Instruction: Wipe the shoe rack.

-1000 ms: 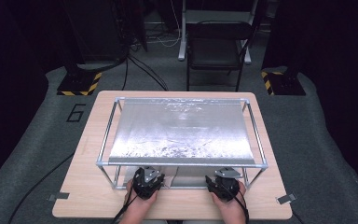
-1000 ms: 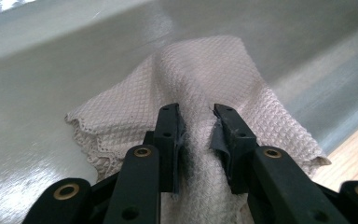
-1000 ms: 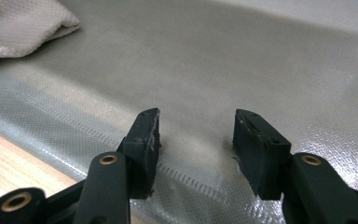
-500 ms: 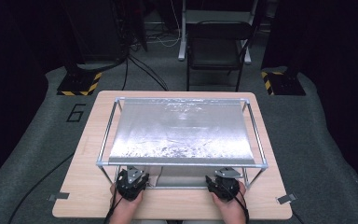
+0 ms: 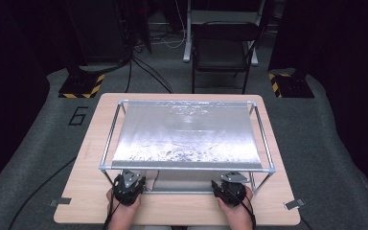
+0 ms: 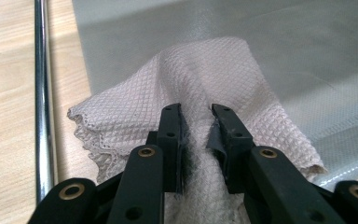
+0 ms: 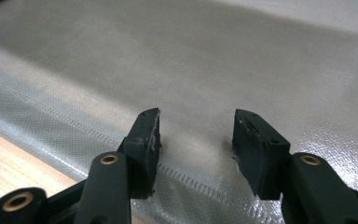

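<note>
Jaws of the left gripper (image 6: pixel 196 140) have just been closing and pinch a waffle cloth (image 6: pixel 205 79), seen close in its own view. Right gripper (image 7: pixel 196 140) gapes over grey sheet (image 7: pixel 242 56); from above the frame's top sheet (image 5: pixel 187 134) hides the cloth

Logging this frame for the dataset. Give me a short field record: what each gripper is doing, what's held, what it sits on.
left gripper: jaws have just been closing, now pinched on a raised fold of the cloth
cloth: pale waffle-weave, bunched, lying on the edge of the grey mat
right gripper: open, nothing between the jaws, just above the mat
grey mat: woven sheet under the metal frame
metal frame: tube frame with a silvery sheet on top, standing on the wooden table
</note>
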`<state>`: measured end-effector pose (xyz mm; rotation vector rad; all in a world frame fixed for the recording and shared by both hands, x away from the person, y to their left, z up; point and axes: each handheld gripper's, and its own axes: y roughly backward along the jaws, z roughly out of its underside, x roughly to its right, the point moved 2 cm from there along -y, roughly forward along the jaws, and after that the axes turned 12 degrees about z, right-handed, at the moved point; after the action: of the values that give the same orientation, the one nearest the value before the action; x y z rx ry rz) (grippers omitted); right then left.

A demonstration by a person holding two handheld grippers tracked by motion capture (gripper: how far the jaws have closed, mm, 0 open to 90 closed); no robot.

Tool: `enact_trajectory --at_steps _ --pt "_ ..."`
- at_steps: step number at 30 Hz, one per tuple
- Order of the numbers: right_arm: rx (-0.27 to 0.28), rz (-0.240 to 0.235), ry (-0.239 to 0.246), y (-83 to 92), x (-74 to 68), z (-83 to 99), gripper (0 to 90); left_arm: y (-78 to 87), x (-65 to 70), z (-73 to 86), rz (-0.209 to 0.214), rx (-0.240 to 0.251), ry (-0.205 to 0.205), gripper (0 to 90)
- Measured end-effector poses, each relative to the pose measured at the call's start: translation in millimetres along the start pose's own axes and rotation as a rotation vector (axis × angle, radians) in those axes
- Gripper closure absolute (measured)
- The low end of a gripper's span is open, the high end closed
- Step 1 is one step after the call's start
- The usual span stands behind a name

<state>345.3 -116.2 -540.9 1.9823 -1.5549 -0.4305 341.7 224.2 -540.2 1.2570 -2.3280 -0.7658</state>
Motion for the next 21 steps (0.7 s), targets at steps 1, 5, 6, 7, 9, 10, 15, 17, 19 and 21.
enact_trajectory --at_steps 1,5,6,7,9,10,15,17,19,21 --pt "0.0 0.0 0.0 0.0 0.0 0.0 51.2 0.0 0.0 0.0 0.0 0.0 0.0 74.1" --pt "0.0 0.001 0.0 0.0 -0.1 0.0 51.1 -4.4 6.9 -2.6 0.019 0.0 -0.006 74.1" --pt "0.0 0.001 0.001 0.0 -0.1 0.0 51.2 -8.2 13.1 -5.2 0.037 0.002 -0.016 74.2" --pt "0.0 0.001 0.001 0.0 -0.1 0.0 51.2 -8.2 13.1 -5.2 0.037 0.002 -0.016 74.2" --pt "-0.004 0.001 -0.001 0.6 -0.1 -0.1 51.2 -14.0 23.4 -8.5 0.06 0.013 -0.021 74.2" --pt "-0.003 0.002 -0.007 0.3 -0.9 -0.2 51.2 -19.1 32.6 -13.1 0.108 -0.005 -0.064 74.1" --pt "-0.004 0.003 -0.008 0.3 -0.9 -0.2 51.3 -30.5 57.0 -19.6 0.177 -0.017 -0.114 74.9" --pt "-0.004 0.003 -0.008 0.3 -0.9 -0.2 51.3 -31.0 59.8 -21.3 0.167 -0.033 -0.129 75.1" --pt "-0.004 0.003 -0.009 0.3 -0.9 -0.3 51.3 -29.4 54.3 -21.1 0.178 -0.03 -0.146 75.2" --pt "-0.003 0.003 -0.006 0.5 -0.6 -0.3 51.3 -28.3 54.2 -17.9 0.161 -0.008 -0.106 75.2"
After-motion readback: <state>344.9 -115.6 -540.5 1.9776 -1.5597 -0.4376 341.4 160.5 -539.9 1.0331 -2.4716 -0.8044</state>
